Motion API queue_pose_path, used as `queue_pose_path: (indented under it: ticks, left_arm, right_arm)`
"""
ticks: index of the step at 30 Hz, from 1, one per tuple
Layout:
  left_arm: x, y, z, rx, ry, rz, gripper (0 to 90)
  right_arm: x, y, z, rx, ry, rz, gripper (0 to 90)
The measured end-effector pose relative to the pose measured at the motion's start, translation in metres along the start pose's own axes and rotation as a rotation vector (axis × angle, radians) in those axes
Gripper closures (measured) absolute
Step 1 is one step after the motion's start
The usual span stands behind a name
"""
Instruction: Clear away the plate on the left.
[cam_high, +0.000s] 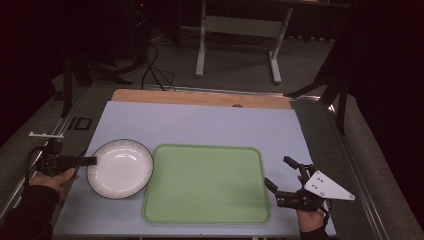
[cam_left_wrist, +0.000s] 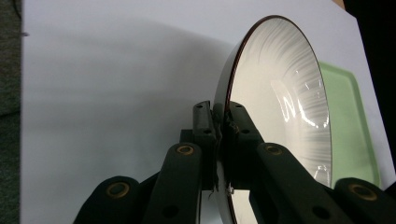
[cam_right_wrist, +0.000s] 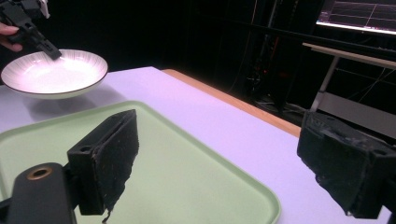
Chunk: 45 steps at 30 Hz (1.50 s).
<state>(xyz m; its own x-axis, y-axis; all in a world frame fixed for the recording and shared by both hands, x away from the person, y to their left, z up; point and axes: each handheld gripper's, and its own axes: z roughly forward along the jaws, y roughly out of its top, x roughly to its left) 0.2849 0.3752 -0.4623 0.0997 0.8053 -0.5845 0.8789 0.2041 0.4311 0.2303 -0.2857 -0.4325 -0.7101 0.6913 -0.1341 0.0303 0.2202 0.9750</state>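
Observation:
A white ribbed plate (cam_high: 120, 169) with a dark rim hangs just above the pale table at the left, held by its left edge. My left gripper (cam_high: 91, 161) is shut on that rim; in the left gripper view the black jaws pinch the plate (cam_left_wrist: 280, 107) edge-on at my left gripper (cam_left_wrist: 219, 123). The right gripper view shows the plate (cam_right_wrist: 53, 74) lifted clear of the table with its shadow beneath. A light green tray (cam_high: 207, 182) lies flat in the middle. My right gripper (cam_high: 285, 175) stands open by the tray's right edge, its pads (cam_right_wrist: 109, 158) wide apart over the tray (cam_right_wrist: 187, 182).
The pale sheet (cam_high: 200, 125) covers the table, with a wooden strip (cam_high: 200, 97) along its far edge. A white desk frame (cam_high: 240, 40) and cables (cam_high: 155, 70) stand on the floor beyond. Metal rails run along both table sides.

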Motion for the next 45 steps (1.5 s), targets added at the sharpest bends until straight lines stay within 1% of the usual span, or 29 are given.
queue_pose_path:
  ticks: [1,6,8,10,11,12,15,16,19,24,25,26,31,34,35,36,38,43,45]
  left_arm:
    - [-0.002,0.000,0.000,-0.002,0.003,-0.003,85.3]
    - [-0.013,0.003,0.001,-0.005,0.002,0.024,85.2]
    - [-0.017,0.004,0.002,0.002,-0.011,0.031,85.2]
    - [-0.025,0.006,0.004,0.009,-0.025,0.046,85.2]
    - [-0.025,0.006,0.004,0.009,-0.025,0.046,85.2]
    - [-0.030,0.007,0.004,0.017,-0.033,0.061,85.2]
    - [-0.039,0.010,0.008,0.025,-0.047,0.080,85.1]
    - [-0.041,0.010,0.009,0.026,-0.052,0.077,85.2]
    - [-0.049,0.013,0.012,0.027,-0.068,0.091,85.1]
    - [-0.061,0.016,0.018,0.035,-0.071,0.112,85.1]
    - [-0.066,0.017,0.020,0.047,-0.078,0.125,85.1]
    - [-0.066,0.017,0.020,0.047,-0.078,0.125,85.1]
    - [-0.079,0.019,0.027,0.066,-0.098,0.150,85.1]
    - [-0.085,0.020,0.030,0.068,-0.103,0.152,85.0]
    - [-0.085,0.020,0.030,0.068,-0.103,0.152,85.0]
    - [-0.090,0.022,0.034,0.071,-0.118,0.159,85.0]
    - [-0.095,0.023,0.036,0.072,-0.130,0.165,85.1]
    - [-0.107,0.026,0.044,0.079,-0.142,0.185,85.0]
    - [-0.112,0.028,0.048,0.082,-0.154,0.193,85.0]
  right_arm:
    - [0.000,0.000,0.000,0.000,0.000,0.000,12.4]
    - [0.000,0.000,0.000,0.002,0.000,0.000,12.4]
    - [0.000,0.000,0.000,0.001,0.001,-0.001,12.4]
    - [0.000,0.000,0.000,0.002,0.001,0.002,12.4]
    - [0.000,0.000,0.000,0.001,0.001,0.003,12.4]
    - [0.000,0.000,0.000,0.001,0.001,0.003,12.4]
    - [0.000,0.000,0.000,0.002,0.001,0.000,12.4]
    - [0.000,0.000,0.000,0.002,0.000,-0.001,12.4]
    - [0.000,0.000,-0.001,0.002,0.000,-0.001,12.4]
    - [0.000,-0.001,-0.001,0.003,-0.001,0.001,12.4]
    - [0.000,-0.001,-0.001,0.004,0.001,0.003,12.4]
    - [0.000,-0.001,-0.001,0.004,0.001,0.003,12.4]
    - [0.000,-0.001,-0.001,0.006,0.002,0.004,12.4]
    - [0.001,-0.001,-0.001,0.005,0.003,0.002,12.4]
    - [0.001,-0.001,-0.001,0.005,0.003,0.002,12.4]
    - [0.001,-0.001,-0.001,0.004,0.002,0.001,12.4]
    - [0.000,-0.001,-0.001,0.004,0.002,0.003,12.4]
    - [0.001,-0.001,-0.001,0.007,0.004,0.003,12.4]
    - [0.001,-0.001,-0.001,0.006,0.005,0.003,12.4]
